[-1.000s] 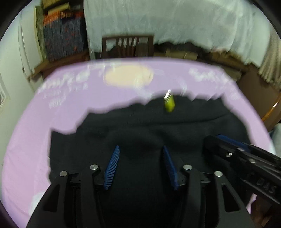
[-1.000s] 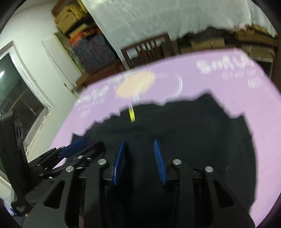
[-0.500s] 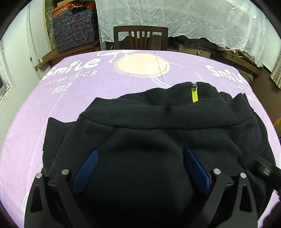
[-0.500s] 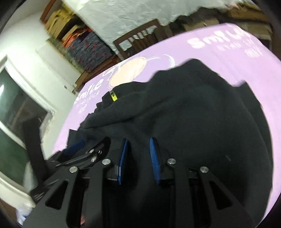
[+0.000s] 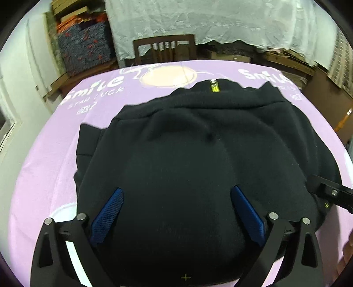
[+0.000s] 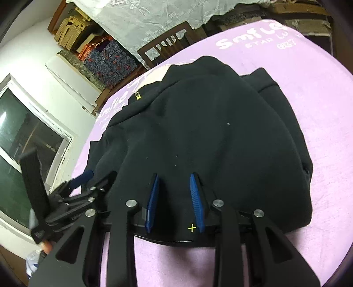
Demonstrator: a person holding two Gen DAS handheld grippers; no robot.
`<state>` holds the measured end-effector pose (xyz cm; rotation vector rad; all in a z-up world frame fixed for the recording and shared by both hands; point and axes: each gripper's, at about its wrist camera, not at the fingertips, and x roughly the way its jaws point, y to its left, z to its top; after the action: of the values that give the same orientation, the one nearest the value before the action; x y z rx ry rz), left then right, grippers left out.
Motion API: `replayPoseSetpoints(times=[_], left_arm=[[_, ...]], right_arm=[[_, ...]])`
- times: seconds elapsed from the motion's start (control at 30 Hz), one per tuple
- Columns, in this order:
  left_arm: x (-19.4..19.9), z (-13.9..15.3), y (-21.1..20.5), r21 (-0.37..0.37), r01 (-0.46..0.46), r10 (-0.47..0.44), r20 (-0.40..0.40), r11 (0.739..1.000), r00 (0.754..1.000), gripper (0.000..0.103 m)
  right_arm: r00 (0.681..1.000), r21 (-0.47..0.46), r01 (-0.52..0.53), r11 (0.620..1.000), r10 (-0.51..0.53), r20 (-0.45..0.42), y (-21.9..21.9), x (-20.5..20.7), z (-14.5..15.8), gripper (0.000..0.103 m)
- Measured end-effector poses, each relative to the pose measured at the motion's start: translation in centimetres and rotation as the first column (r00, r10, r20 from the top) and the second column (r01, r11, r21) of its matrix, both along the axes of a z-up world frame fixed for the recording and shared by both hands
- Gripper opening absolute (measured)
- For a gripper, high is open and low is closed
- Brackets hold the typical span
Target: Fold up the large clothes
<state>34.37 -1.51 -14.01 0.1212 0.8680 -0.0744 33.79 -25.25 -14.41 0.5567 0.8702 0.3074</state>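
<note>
A cluttered storeroom with a white lace curtain [image 5: 198,19] and a wooden chair [image 5: 164,47] backs a desk under a lilac printed cloth [image 5: 44,154]. On it lies a black fleece zip jacket [image 5: 198,154], folded into a thick, soft, floppy bundle. The left gripper [image 5: 176,212] gapes wide over it, holding nothing; the right gripper [image 6: 174,198] stands narrowly parted at its near hem, whether pinching fabric I cannot tell. Best held by the doubled hem.

Home room, lived-in. Purple printed sheet [image 5: 44,154] covers bed-like surface; wooden chair [image 5: 164,47] at far edge; white lace curtain [image 5: 198,19] behind; stacked patterned blankets [image 5: 85,46] far left; window [image 6: 24,141] at left.
</note>
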Motion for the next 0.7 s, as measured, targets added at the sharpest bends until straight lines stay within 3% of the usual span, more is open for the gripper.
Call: replayPoseSetpoints(times=[0.1,0.17,0.23,0.33,0.47,0.57,0.7], left_arm=[[-0.1,-0.1,-0.4,0.021,-0.016,0.015,0.006,1.000,1.000,0.100],[0.3,0.2,0.1,-0.008,-0.029,0.029,-0.027,1.000,0.999,0.100],[0.1,1.2,0.8,-0.071,-0.040,0.036,-0.055,0.997,0.998,0.094],[-0.7,3.0,1.2,-0.131,-0.021,0.018,-0.022,0.991,1.000,0.091],[-0.5,3.0,0.8,-0.105,-0.020,0.019,-0.005,0.994,1.000,0.090],[0.7,0.8,0.7,-0.098,-0.026,0.021,-0.054,0.995,0.998,0.092],[0.0,0.1,0.1,-0.042,-0.016,0.017,0.019,0.999,1.000,0.096]], right_arm=[[0.998,0.080,0.047,0.996,-0.044,-0.044,-1.2,-0.8,0.2,0.031],[0.995,0.114,0.089,0.989,-0.084,-0.051,-1.9,-2.4,0.7,0.047],[0.992,0.114,0.127,0.985,-0.124,-0.030,-2.5,-4.8,1.4,0.051],[0.982,0.126,0.190,0.974,-0.188,-0.027,-3.5,-7.4,1.6,0.060],[0.945,0.175,0.324,0.930,-0.309,-0.108,-5.2,-9.6,-0.2,0.062],[0.928,0.202,0.367,0.908,-0.343,-0.143,-5.4,-9.5,-1.2,0.062],[0.914,0.195,0.399,0.896,-0.371,-0.166,-5.0,-8.1,-2.0,0.061]])
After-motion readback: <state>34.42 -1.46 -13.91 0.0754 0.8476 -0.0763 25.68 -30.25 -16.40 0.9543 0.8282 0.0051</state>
